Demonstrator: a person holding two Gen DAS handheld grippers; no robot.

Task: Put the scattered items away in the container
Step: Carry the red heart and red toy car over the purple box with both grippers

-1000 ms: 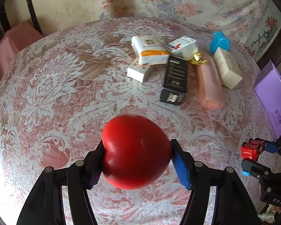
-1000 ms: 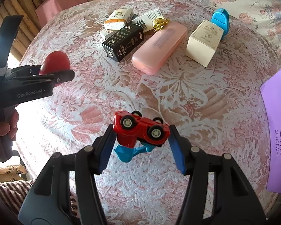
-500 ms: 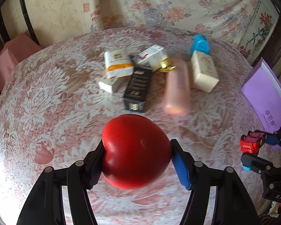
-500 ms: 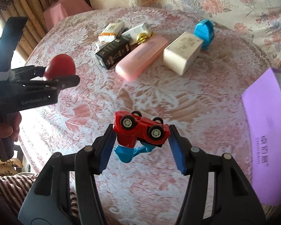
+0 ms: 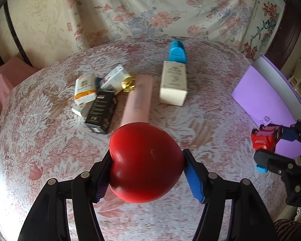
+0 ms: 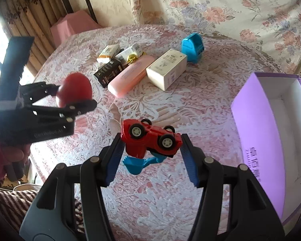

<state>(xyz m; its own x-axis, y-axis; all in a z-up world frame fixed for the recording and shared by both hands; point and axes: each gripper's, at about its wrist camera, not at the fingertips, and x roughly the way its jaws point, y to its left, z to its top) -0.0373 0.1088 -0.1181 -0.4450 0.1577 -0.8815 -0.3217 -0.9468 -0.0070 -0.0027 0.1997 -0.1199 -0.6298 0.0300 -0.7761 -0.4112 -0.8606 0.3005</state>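
My left gripper (image 5: 146,162) is shut on a red heart-shaped toy (image 5: 145,160) and holds it above the table; it also shows at the left of the right wrist view (image 6: 74,90). My right gripper (image 6: 150,142) is shut on a red toy car (image 6: 150,138) with a blue scoop (image 6: 136,163) under it, held above the table. The car also shows at the right of the left wrist view (image 5: 265,137). The purple open box (image 6: 256,124) with a white inside stands at the right, beside the right gripper.
At the far side of the lace-covered round table (image 5: 40,130) lie a pink case (image 5: 138,100), a cream box (image 5: 173,84), a blue object (image 5: 177,52), a black box (image 5: 101,113) and small white cartons (image 5: 85,88). A floral cloth hangs behind.
Both grippers have risen and pulled back from the table with their toys held. The purple box has come further into both views; its white inside now shows.
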